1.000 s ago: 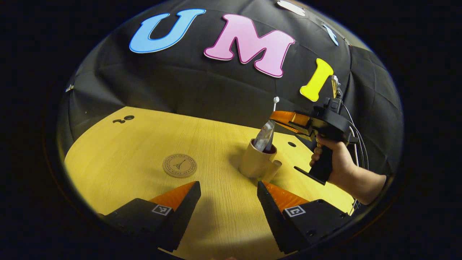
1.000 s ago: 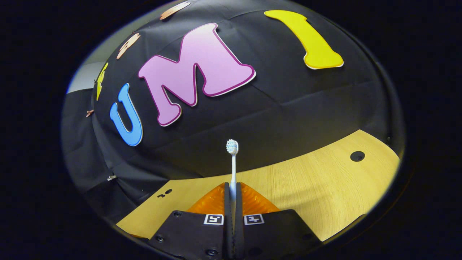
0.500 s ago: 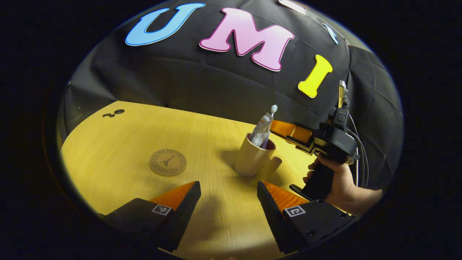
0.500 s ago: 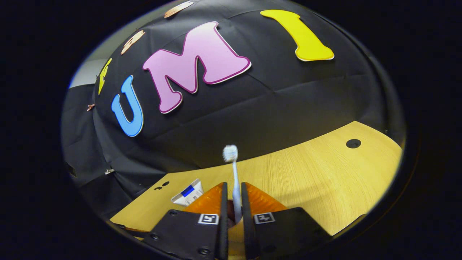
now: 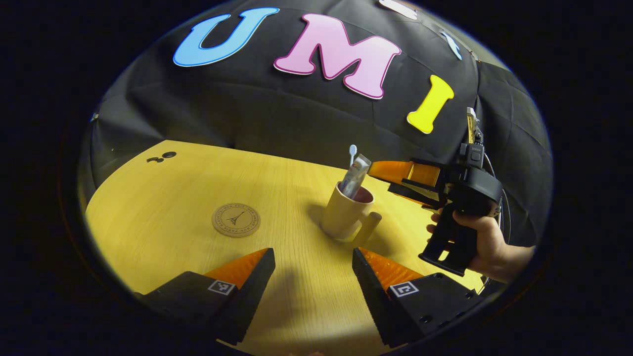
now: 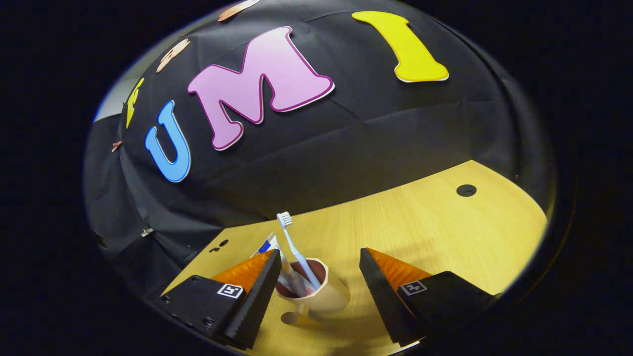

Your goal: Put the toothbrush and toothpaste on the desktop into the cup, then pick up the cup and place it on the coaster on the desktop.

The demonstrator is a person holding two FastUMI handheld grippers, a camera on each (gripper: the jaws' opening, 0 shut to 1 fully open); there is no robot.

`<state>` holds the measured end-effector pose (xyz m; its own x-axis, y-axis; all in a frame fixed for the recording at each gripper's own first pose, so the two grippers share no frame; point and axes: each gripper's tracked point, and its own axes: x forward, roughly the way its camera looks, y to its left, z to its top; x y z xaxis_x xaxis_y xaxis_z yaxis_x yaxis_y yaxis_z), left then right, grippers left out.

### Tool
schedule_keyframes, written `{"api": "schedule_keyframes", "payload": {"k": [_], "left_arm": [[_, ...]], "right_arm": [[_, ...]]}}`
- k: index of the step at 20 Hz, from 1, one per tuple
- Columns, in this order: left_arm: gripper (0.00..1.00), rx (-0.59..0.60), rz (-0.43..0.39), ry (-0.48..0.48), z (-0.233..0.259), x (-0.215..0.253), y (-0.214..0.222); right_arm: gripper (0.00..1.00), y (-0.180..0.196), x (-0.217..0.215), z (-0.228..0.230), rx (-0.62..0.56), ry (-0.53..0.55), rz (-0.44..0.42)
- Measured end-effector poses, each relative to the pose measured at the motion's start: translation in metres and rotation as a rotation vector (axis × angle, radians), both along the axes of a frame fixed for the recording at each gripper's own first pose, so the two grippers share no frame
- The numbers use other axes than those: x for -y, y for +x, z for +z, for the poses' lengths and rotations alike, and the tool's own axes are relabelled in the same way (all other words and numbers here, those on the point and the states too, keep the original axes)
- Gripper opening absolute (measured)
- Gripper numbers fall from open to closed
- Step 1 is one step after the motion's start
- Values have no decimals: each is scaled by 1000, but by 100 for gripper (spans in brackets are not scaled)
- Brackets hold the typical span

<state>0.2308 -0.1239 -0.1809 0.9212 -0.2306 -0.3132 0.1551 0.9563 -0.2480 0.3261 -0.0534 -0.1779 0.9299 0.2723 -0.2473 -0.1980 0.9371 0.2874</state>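
With the toothbrush (image 6: pixel 295 249) and toothpaste (image 5: pixel 353 173) standing in the cup (image 5: pixel 343 213) mid-table, we judge loading complete. Both the left gripper (image 5: pixel 312 277) and right gripper (image 6: pixel 320 291) gape empty. Remaining: lift cup onto coaster (image 5: pixel 236 220), well apart toward the table's left edge.

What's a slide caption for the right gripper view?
Open right gripper above the cup holding toothbrush and toothpaste.

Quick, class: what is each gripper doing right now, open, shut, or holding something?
Left gripper: open, holding nothing.
Right gripper: open, holding nothing, fingers either side of the cup.
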Motion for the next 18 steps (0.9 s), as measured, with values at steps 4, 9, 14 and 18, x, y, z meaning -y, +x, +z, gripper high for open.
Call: {"api": "schedule_keyframes", "payload": {"k": [4,9,14,18], "left_arm": [[98,-16,52,0,3,-16,-18],[98,-48,105,48,2,-33,-41],[98,-47,165,65,9,-46,-57],[98,-53,222,39,11,-58,-73]], "right_arm": [[98,-11,-3,14,-41,-49,18],[98,-24,-8,18,-172,-118,59],[98,-26,-13,16,-312,-159,88],[98,-32,-16,-3,-466,-195,107]]}}
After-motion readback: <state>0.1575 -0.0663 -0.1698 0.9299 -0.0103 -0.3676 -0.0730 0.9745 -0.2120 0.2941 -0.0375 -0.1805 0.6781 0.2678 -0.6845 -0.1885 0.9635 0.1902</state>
